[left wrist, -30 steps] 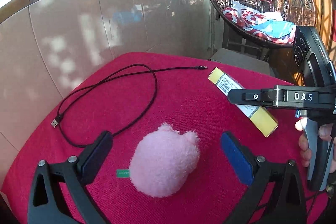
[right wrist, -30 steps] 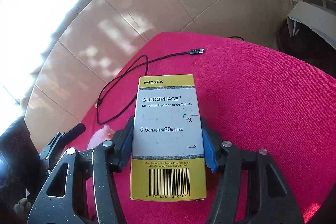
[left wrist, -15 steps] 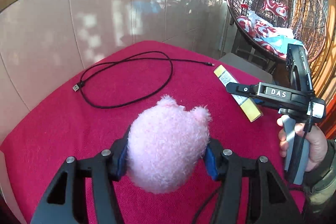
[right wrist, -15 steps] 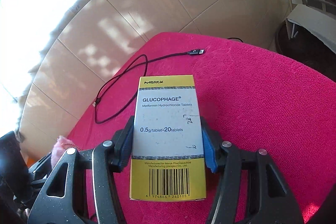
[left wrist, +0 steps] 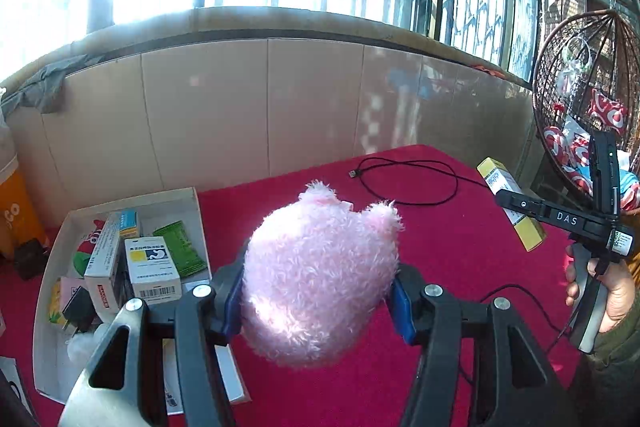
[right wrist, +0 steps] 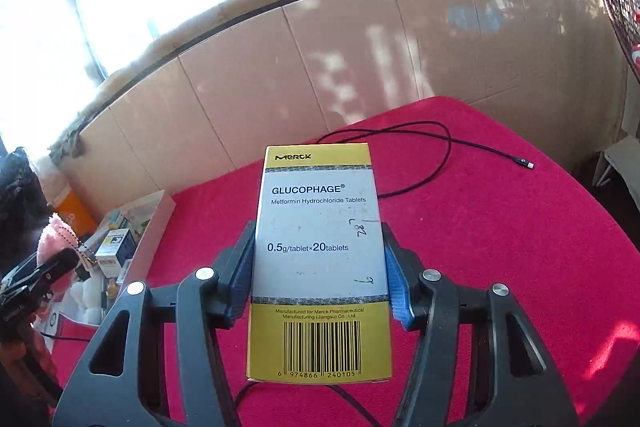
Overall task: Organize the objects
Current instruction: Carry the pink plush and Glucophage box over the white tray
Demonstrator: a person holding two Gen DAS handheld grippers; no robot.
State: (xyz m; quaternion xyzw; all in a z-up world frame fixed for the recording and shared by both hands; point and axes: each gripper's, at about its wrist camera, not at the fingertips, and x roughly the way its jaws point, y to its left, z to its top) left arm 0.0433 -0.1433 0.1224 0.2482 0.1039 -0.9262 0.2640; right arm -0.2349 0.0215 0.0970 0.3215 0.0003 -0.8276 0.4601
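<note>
My left gripper [left wrist: 318, 291] is shut on a pink plush toy [left wrist: 320, 279] and holds it above the red cloth [left wrist: 440, 267], just right of a white cardboard box [left wrist: 196, 203] that holds several medicine boxes and packets. My right gripper [right wrist: 320, 275] is shut on a yellow and white Glucophage box [right wrist: 320, 251], lifted over the cloth; it also shows in the left wrist view [left wrist: 510, 203] at the right. The plush toy [right wrist: 50, 233] and white box [right wrist: 156, 215] show at the left of the right wrist view.
A black USB cable [left wrist: 412, 183] lies looped on the far part of the cloth, also in the right wrist view [right wrist: 440, 147]. A tiled wall [left wrist: 280, 107] stands behind. A wicker hanging chair [left wrist: 580, 99] is at the right. An orange container [left wrist: 16, 215] stands left of the box.
My left gripper closed on the plush toy, lifted it and swung left, bringing the white box into view. My right gripper, holding the Glucophage box, also turned left.
</note>
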